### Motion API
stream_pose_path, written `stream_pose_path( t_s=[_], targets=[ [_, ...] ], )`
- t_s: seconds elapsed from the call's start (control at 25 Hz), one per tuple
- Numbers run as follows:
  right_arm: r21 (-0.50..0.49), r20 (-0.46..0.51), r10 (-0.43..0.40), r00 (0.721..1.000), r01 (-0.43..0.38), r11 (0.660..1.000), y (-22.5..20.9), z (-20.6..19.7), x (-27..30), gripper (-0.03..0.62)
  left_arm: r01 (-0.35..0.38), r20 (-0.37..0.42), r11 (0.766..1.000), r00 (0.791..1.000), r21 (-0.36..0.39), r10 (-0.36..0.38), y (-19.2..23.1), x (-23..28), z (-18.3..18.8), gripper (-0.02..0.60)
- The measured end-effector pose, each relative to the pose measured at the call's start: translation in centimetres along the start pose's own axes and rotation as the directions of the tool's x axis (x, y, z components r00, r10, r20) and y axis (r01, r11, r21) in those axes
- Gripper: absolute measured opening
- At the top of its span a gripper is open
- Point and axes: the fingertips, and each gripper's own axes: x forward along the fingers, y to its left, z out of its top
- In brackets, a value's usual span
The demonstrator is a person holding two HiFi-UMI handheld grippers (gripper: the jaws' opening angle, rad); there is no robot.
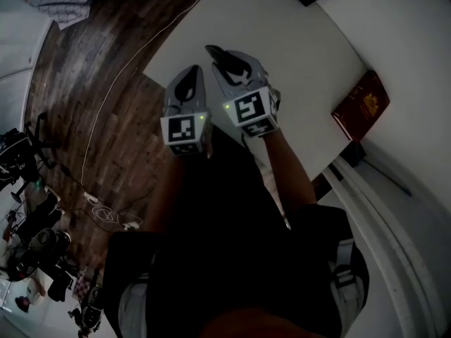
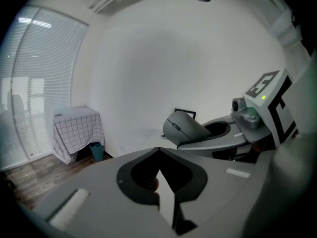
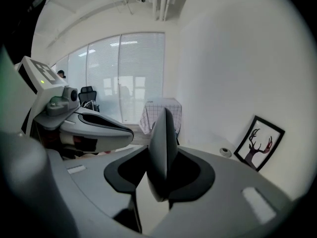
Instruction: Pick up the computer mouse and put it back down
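Computer mouse in grip of right claw

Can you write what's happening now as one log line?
right gripper: shut on mouse | left gripper: shut, empty | mouse: over table

Grey mouse, white table, red book, checked cloth.

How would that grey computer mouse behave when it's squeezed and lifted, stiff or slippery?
Probably stiff: the computer mouse shows no dent in its rounded shell where the right hand-held gripper pinches it. Its smooth, curved sides look slippery, so it might twist or slide out. It seems light, since a narrow pinch holds it clear of the white table.
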Motion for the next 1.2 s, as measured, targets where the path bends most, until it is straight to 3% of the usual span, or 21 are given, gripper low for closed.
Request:
stream_pose_path(
  t_s=[0.32,0.8,0.96,1.2],
  targets=[
    [0.070,0.071,-0.093,0.993,0.088,0.994,1.5,2.3,-2.8,0.152,0.071,0.046,0.997,0.996,0.037,-0.073,-0.7,-2.4,1.8,0.000],
    [0.109,0.153,-0.254,0.955,0.239,0.965,6.7,5.4,-7.4,0.152,0.143,0.144,0.988,0.978,0.065,-0.151,0.4,-9.1,3.9,0.000],
    [0.148,0.222,-0.308,0.925,0.280,0.949,8.5,7.7,-9.5,0.152,0.174,0.186,0.981,0.965,0.086,-0.187,0.2,-11.6,5.1,0.000],
    [0.173,0.292,-0.422,0.859,0.386,0.906,12.0,9.4,-14.2,0.152,0.228,0.261,0.965,0.931,0.129,-0.255,-0.3,-17.3,6.7,0.000]
  ],
)
